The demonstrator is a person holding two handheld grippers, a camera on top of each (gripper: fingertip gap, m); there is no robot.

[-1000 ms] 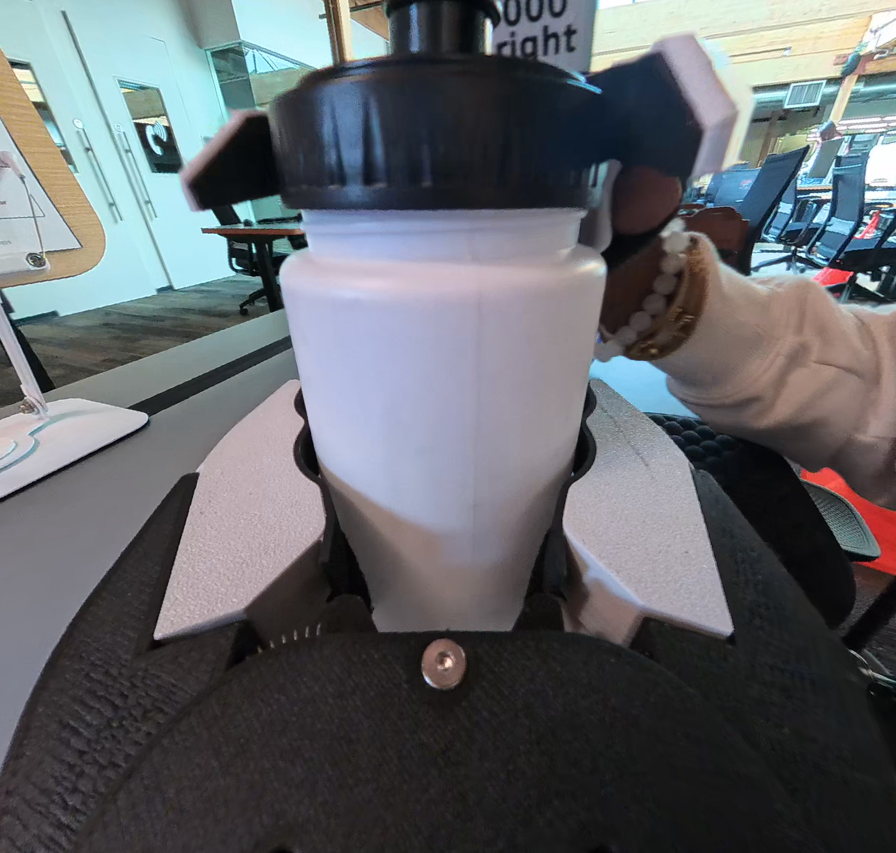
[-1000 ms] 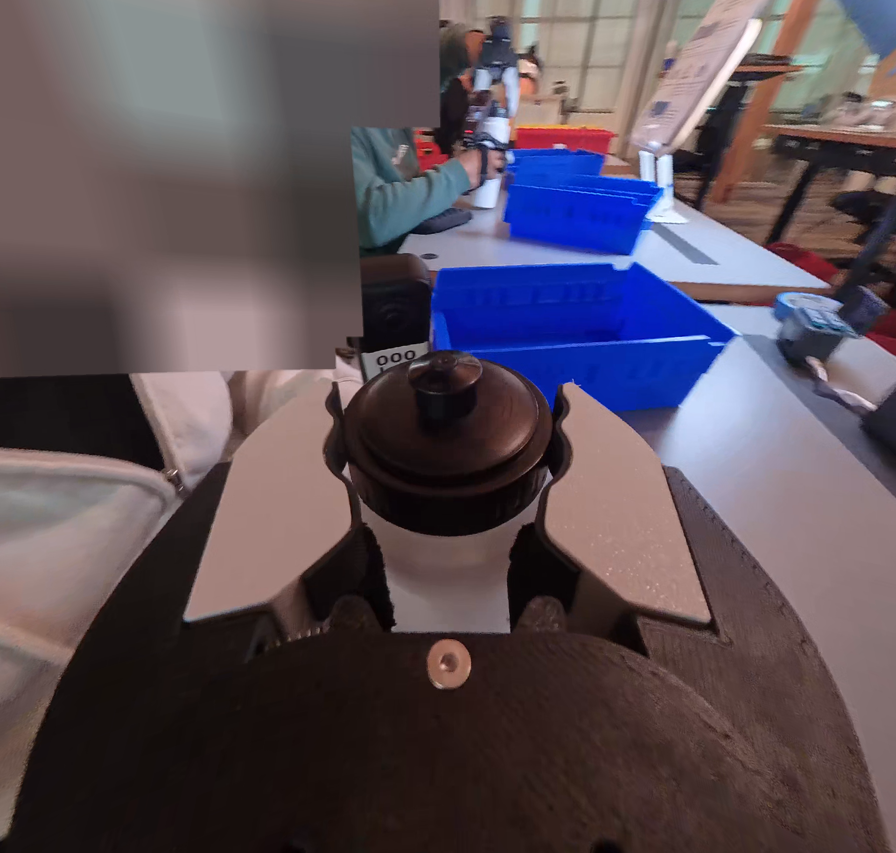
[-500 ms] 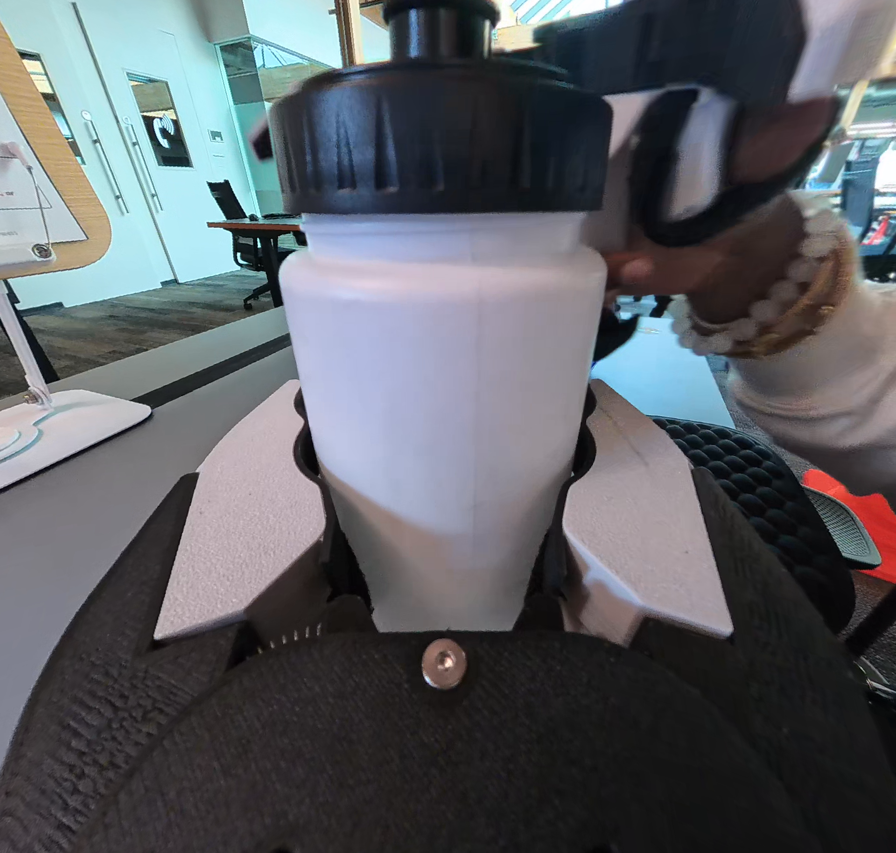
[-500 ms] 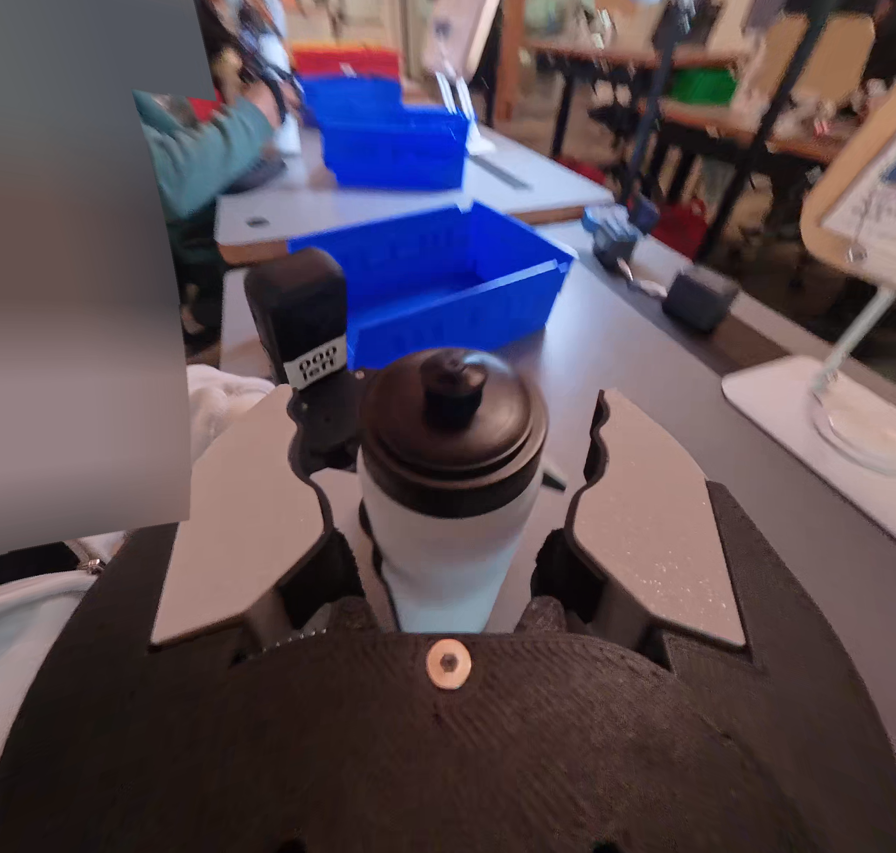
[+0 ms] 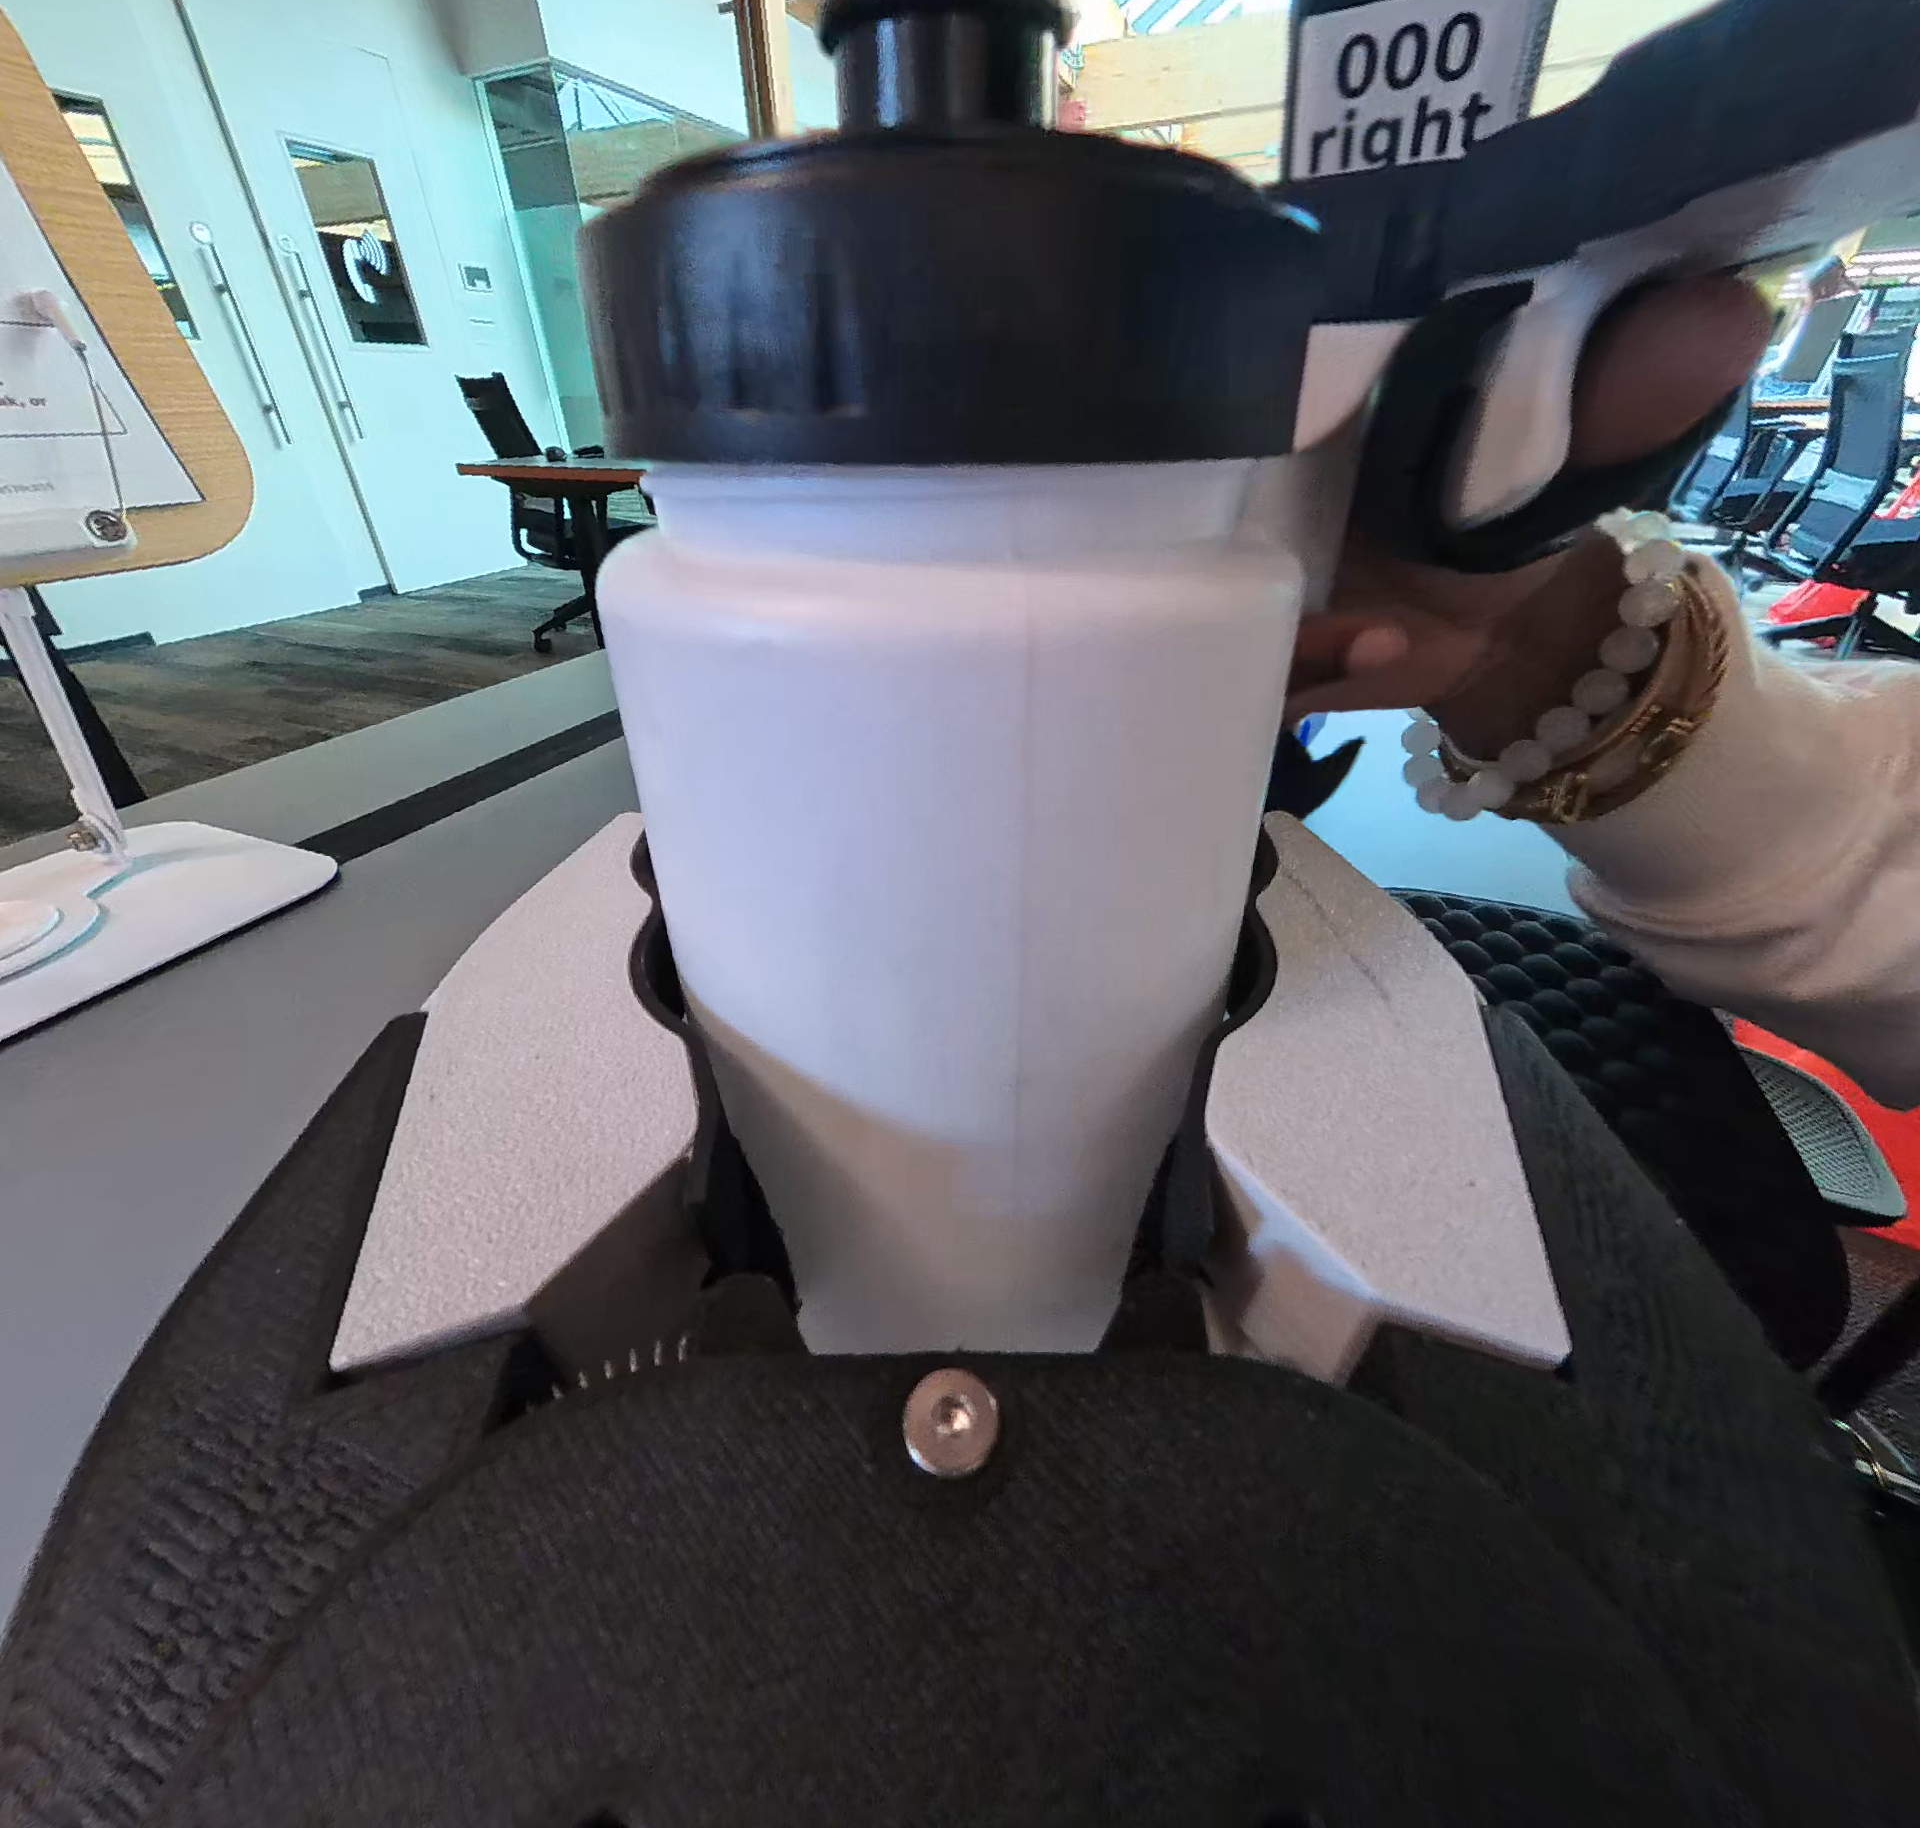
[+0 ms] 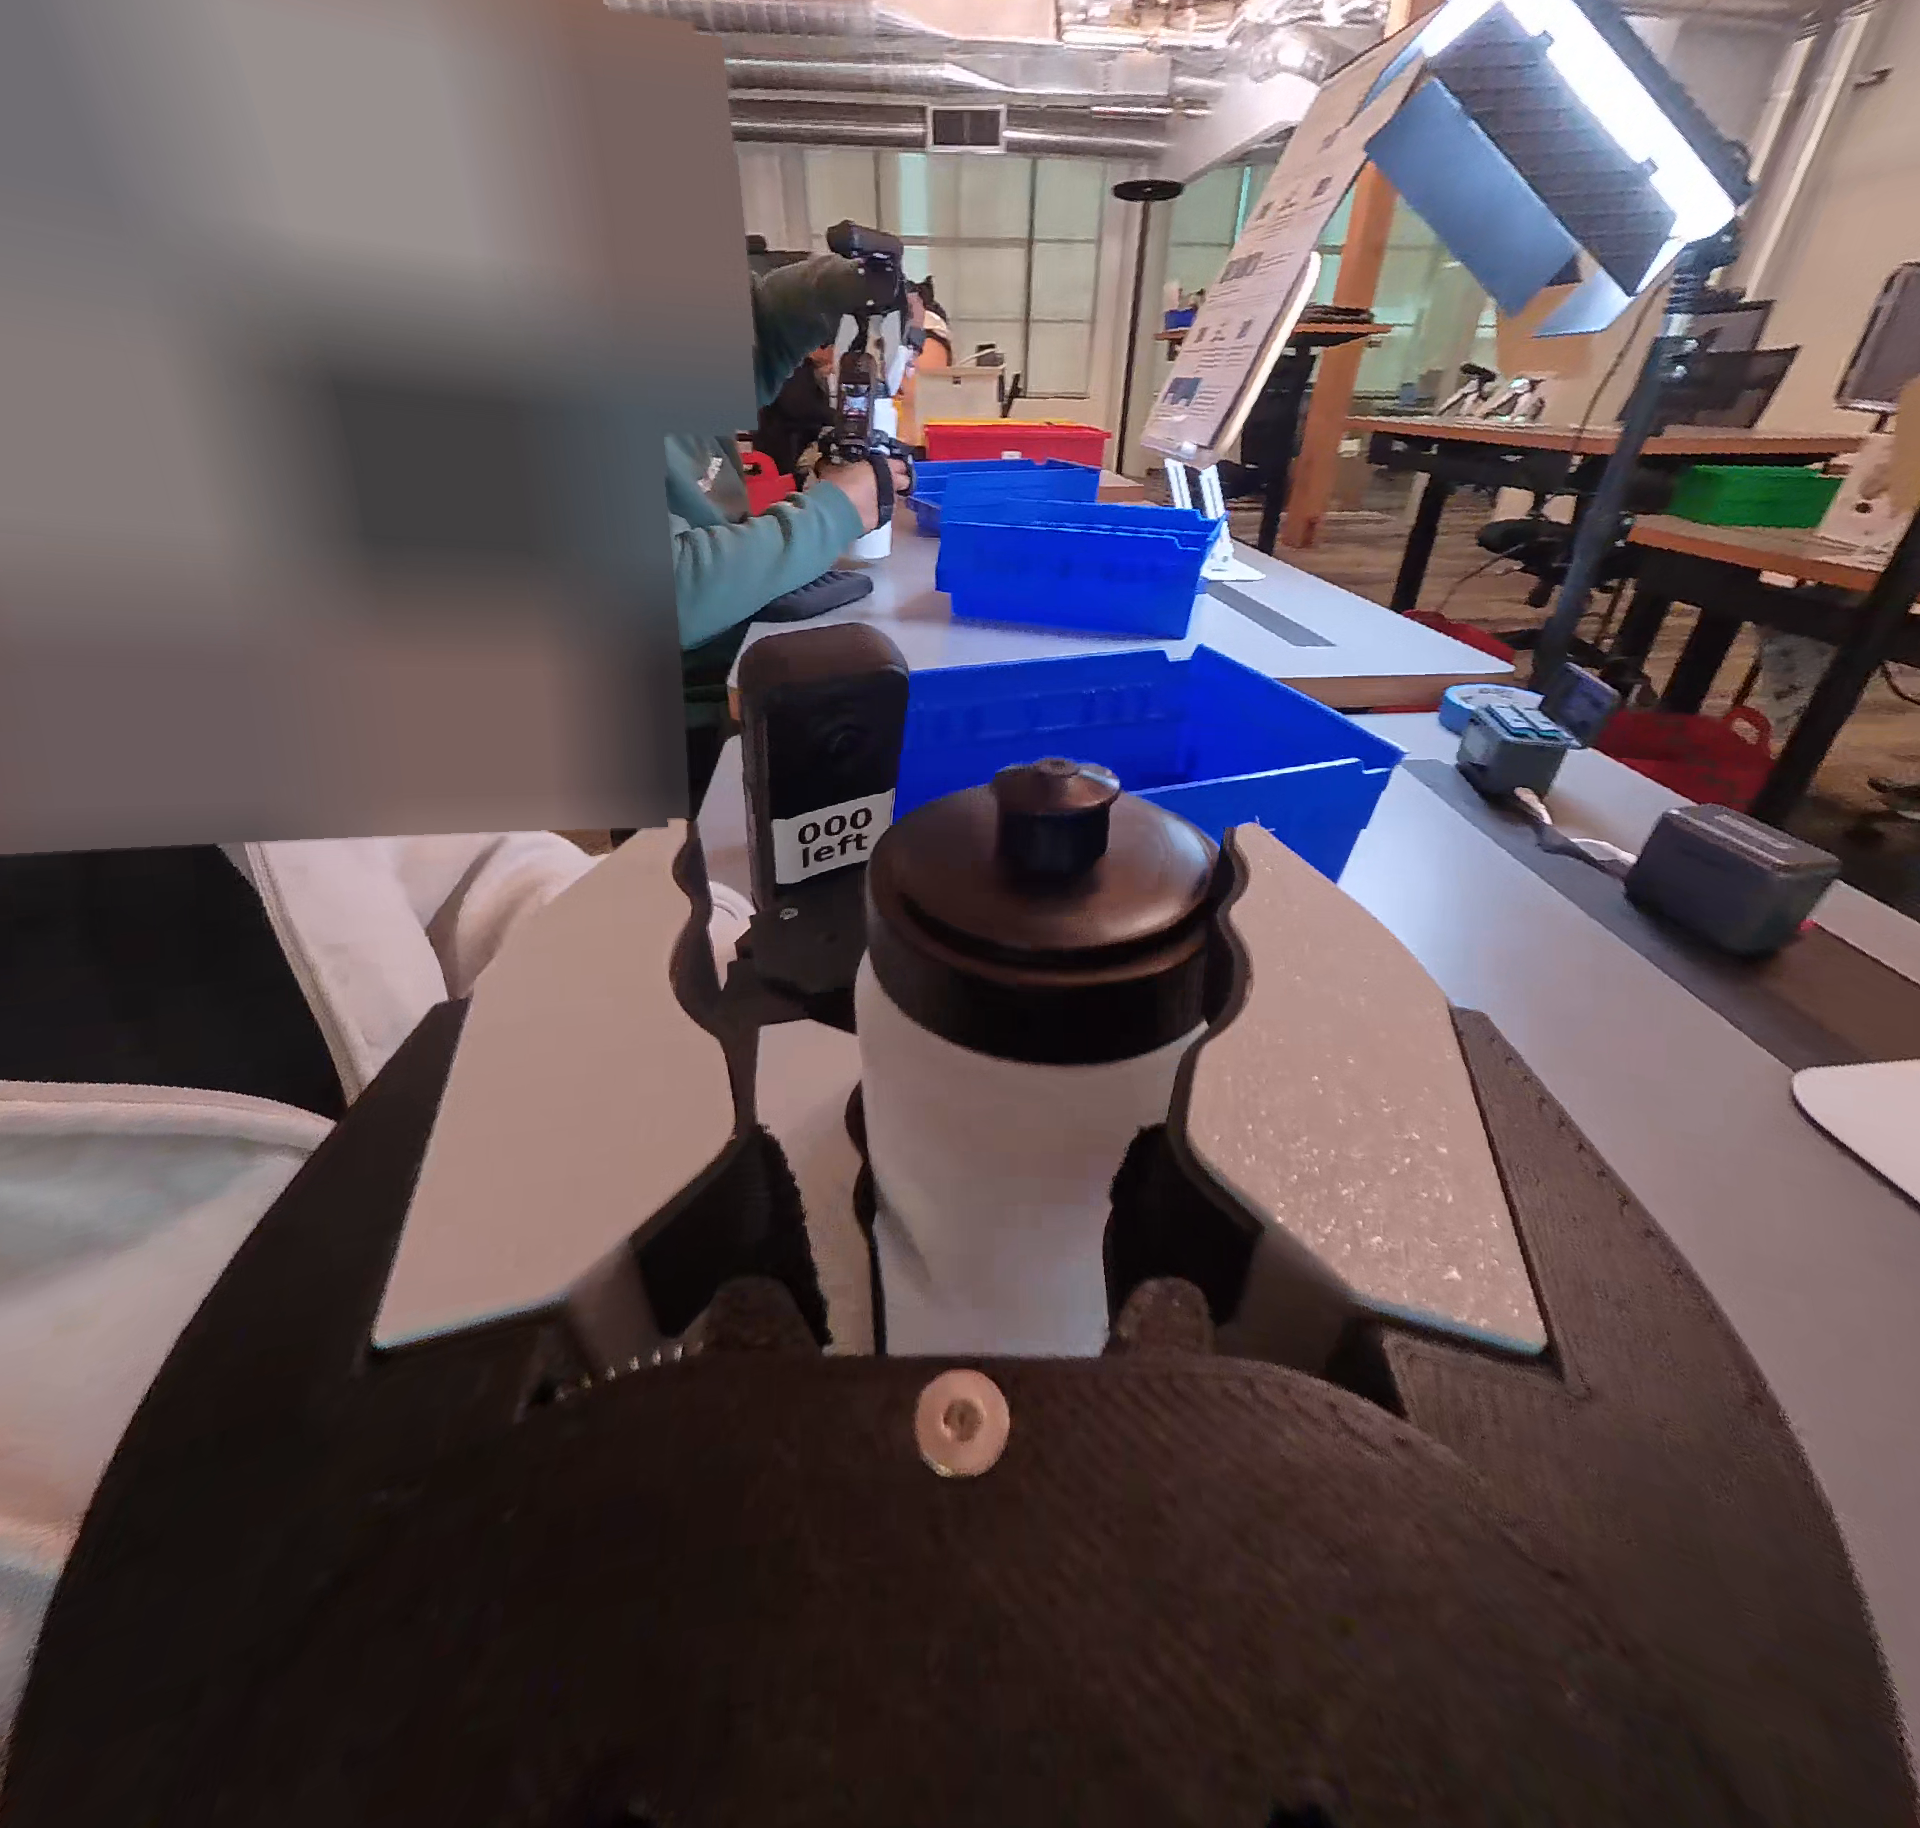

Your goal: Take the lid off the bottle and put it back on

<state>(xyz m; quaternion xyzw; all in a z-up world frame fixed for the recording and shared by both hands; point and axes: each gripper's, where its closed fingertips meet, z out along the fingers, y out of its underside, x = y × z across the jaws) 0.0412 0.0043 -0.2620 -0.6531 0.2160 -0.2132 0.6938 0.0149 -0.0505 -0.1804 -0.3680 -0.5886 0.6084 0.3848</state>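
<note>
Your white plastic bottle (image 5: 935, 822) looks smooth and matt, with a faint mould seam down its side. Its black plastic lid (image 6: 1039, 926) is smooth on top with a slight sheen, ribbed around the rim. Your left gripper (image 5: 951, 957) has grainy, matt pale-grey fingers (image 5: 540, 1082) on a coarse, layered black body. The grey table (image 6: 1621, 1186) is smooth and matt; the blue plastic bin (image 6: 1153, 750) glossy.

left wrist: close, level | right wrist: above (tilted) | shared: bottle (image 5: 945, 843)
</note>
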